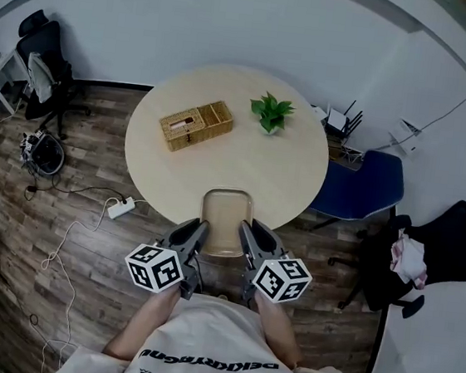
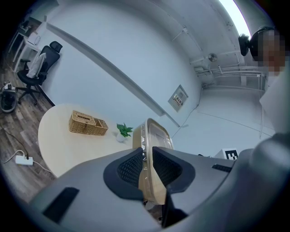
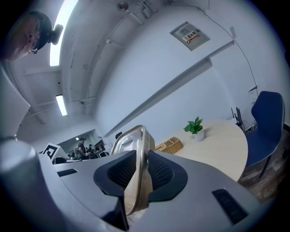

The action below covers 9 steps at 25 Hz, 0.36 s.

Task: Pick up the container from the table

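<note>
Container (image 1: 227, 208) pinched by its two long rims, left gripper (image 1: 202, 226) clamped on one, right gripper (image 1: 245, 226) on the other; long axis straight ahead.

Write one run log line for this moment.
left gripper: shut on container | right gripper: shut on container | container: over table's near edge | basket, plant: on table

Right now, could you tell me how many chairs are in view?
3: a black chair far left, a blue chair at the table's right edge, a draped black chair farther right. Others may be hidden.
</note>
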### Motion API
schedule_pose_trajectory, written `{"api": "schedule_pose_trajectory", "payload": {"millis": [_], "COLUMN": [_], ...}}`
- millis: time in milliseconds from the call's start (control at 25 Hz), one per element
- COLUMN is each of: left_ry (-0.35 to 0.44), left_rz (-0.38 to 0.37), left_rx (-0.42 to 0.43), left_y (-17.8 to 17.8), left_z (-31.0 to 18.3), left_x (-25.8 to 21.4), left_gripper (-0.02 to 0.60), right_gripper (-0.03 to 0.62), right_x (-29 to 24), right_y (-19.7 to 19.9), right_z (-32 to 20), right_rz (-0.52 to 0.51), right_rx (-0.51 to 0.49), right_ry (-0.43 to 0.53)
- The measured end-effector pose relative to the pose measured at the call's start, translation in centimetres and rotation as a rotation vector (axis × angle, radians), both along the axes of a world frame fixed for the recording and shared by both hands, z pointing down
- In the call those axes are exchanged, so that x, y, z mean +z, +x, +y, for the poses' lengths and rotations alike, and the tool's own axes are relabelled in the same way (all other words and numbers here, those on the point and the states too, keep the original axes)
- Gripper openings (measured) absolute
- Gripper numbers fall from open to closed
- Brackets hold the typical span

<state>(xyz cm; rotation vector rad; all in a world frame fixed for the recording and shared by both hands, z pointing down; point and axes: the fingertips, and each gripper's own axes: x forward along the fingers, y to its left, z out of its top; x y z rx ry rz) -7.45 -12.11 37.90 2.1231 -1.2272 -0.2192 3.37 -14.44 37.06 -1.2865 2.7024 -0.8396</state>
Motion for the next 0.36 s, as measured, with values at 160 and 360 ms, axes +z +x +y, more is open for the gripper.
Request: {"api": "schedule_pose_trajectory", "payload": {"millis": [160,360], "left_ry": [-0.001,-0.006], "left_rz": [0.001,0.002], "left_rx": [-0.007,-0.013], "left_y": [-0.2,-0.72], "left_z": [-0.15,-0.48], "left_x": [0.08,0.31], "left_gripper": [0.075,0.075], "right_gripper": [0.107,0.107], "right_x": [0.06,0.27], "right_y": [-0.24,-0.74], "right_z": [-0.25,-0.58], "right_rz": [-0.003,-0.005], "right_rx": [-0.01,-0.021], "right_ry": [0.001,-0.004]}}
